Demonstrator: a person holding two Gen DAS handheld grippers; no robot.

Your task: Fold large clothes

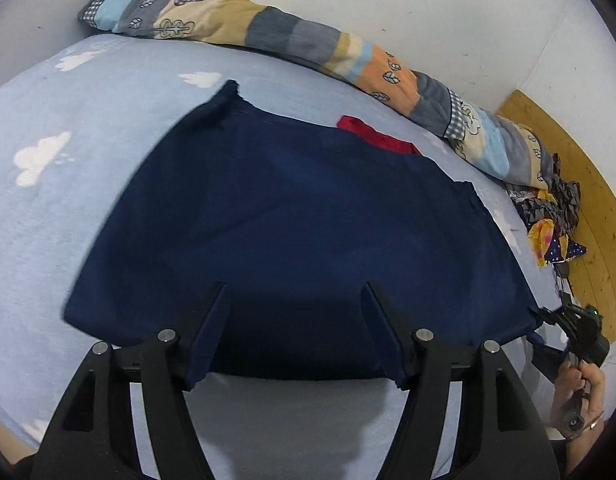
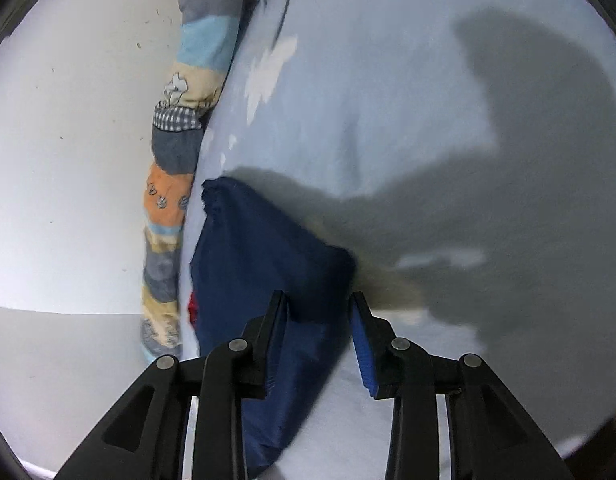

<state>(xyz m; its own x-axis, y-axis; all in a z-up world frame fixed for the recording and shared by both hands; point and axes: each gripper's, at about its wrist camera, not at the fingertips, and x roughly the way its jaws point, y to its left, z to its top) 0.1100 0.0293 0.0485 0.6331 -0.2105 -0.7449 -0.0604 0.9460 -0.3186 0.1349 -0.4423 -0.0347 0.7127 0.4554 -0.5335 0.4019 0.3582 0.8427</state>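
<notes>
The left gripper (image 1: 295, 312) had its fingers spread wide and released, nothing between the pads; the near hem of the navy garment (image 1: 291, 220) lay just ahead of and beneath the tips, not pinched. The right gripper (image 2: 319, 332) also stood parted, less widely; navy cloth passed between its fingers, close to the left pad, while the blue-ribbed right pad (image 2: 362, 352) stood clear of it, so it gripped nothing.

The garment lay flat on the pale blue cloud-print sheet (image 1: 47, 128), folded into a broad block. Its long axis ran left to right across the left wrist view, parallel to the patchwork quilt (image 1: 267, 28) rolled along the wall behind it. Judged from that layout, the next fold would turn on the two near corners: the left gripper sat mid-hem and would have to shift outward, whereas the right gripper, with the hand (image 1: 580, 392) holding it, was already at the right-hand corner.

A red patch (image 1: 378, 136) showed at the garment's far edge; whether it was lining or a separate piece could not be told. Motion blur softened the cloth's edges in the right wrist view, and a heavy shadow hid the sheet beyond it. Crumpled patterned clothes (image 1: 552, 220) lay at the right end, partly cut off.
</notes>
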